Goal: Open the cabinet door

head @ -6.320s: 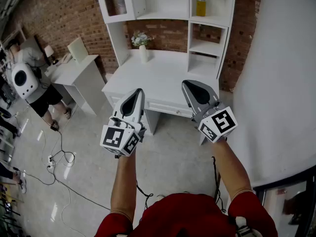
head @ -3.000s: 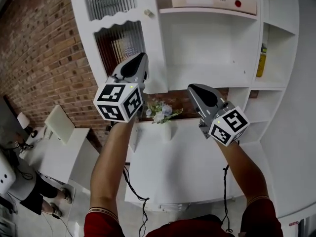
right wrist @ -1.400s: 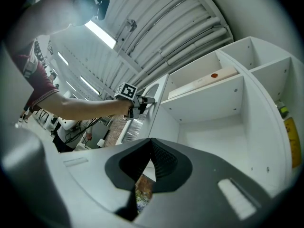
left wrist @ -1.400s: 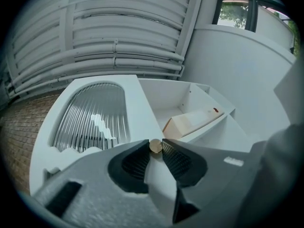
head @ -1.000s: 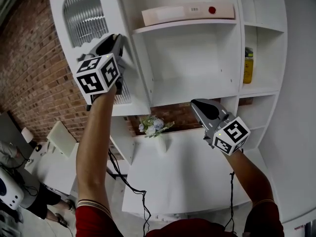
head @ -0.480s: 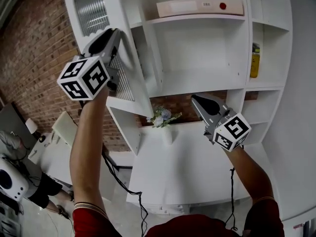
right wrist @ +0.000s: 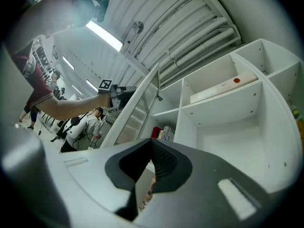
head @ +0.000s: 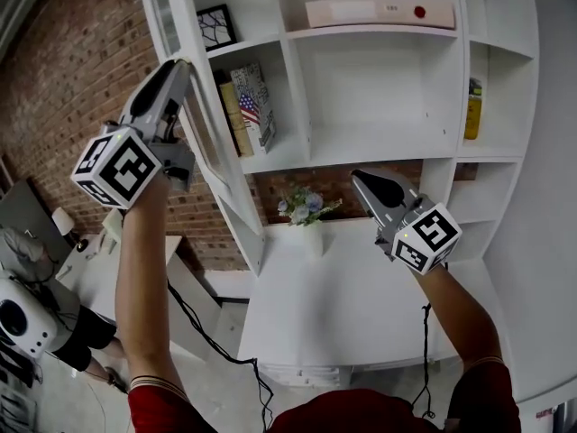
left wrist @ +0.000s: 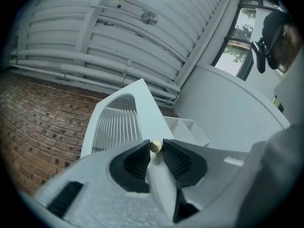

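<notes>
Left gripper [head: 178, 69]: jaws just easing wider, knob [left wrist: 156, 146] pinched between them
Cabinet door [left wrist: 116, 122]: standing open
Right gripper [head: 363, 179]: jaws together, empty

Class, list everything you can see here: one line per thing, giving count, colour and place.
shelf unit: one, white, against a brick wall
cabinet door: one, white with ribbed glass, open at upper left
knob: one, cream, on the door's edge
books: several, mixed colours, upright behind the open door
picture frame: one, black, shelf above the books
long box: one, pale with red dot, top middle shelf
bottle: one, yellow, right shelf
desk: one, white, below the shelves
vase of flowers: one, white, on the desk
left tongs: one, grey, closed on the knob, jaws just easing open
right tongs: one, grey, shut and empty, above the desk
</notes>
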`<state>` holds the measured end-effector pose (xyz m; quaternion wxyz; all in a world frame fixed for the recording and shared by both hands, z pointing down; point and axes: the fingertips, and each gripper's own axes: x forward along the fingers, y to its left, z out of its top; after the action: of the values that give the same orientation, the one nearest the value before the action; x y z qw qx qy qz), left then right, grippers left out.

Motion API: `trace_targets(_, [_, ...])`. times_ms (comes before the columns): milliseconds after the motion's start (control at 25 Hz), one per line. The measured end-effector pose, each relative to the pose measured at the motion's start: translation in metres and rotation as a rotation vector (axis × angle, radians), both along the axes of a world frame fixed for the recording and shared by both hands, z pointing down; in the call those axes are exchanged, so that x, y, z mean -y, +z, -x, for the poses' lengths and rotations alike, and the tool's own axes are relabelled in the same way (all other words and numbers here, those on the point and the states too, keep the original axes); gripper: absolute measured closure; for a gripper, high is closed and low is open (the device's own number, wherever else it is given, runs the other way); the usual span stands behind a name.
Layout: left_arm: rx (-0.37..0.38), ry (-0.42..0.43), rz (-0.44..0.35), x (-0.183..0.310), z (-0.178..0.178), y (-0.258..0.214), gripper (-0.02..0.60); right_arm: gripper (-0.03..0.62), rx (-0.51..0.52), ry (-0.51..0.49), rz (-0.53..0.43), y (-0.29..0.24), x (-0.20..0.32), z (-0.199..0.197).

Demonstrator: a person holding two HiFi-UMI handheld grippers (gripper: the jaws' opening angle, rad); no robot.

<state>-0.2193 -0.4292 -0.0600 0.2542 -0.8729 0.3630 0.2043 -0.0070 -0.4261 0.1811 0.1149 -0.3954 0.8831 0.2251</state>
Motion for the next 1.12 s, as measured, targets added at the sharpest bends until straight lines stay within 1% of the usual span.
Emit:
trace_targets(200, [-0.032, 0.01, -0.006, -0.017, 0.038, 0.0, 0.489, 0.581, -0.015, -0.027, 0.008, 0.003, 0.001, 0.023])
trace_targets(440, [-0.054, -0.02, -0.018, -0.031, 0.087, 0.0, 0.485, 0.581, -0.053, -0.069, 0.006, 0.009, 0.002, 0.057])
trace_targets(720, [-0.108, -0.085, -0.008, -0.035, 0.144, -0.002, 0.497, 0.581, -0.07, -0.09, 0.001, 0.008, 0.003, 0.079])
trace_targets(920, [-0.145, -0.164, -0.005, -0.034, 0.182, 0.001, 0.522, 0.58, -0.062, -0.095, 0.017, 0.013, 0.006, 0.089])
trace_targets(1040, [-0.174, -0.205, 0.01, -0.026, 0.209, 0.001, 0.543, 0.58, -0.063, -0.099, 0.022, 0.015, 0.006, 0.096])
trace_targets(1120, [-0.175, -0.214, 0.028, -0.02, 0.222, 0.003, 0.549, 0.581, -0.068, -0.1, 0.023, 0.016, 0.005, 0.101])
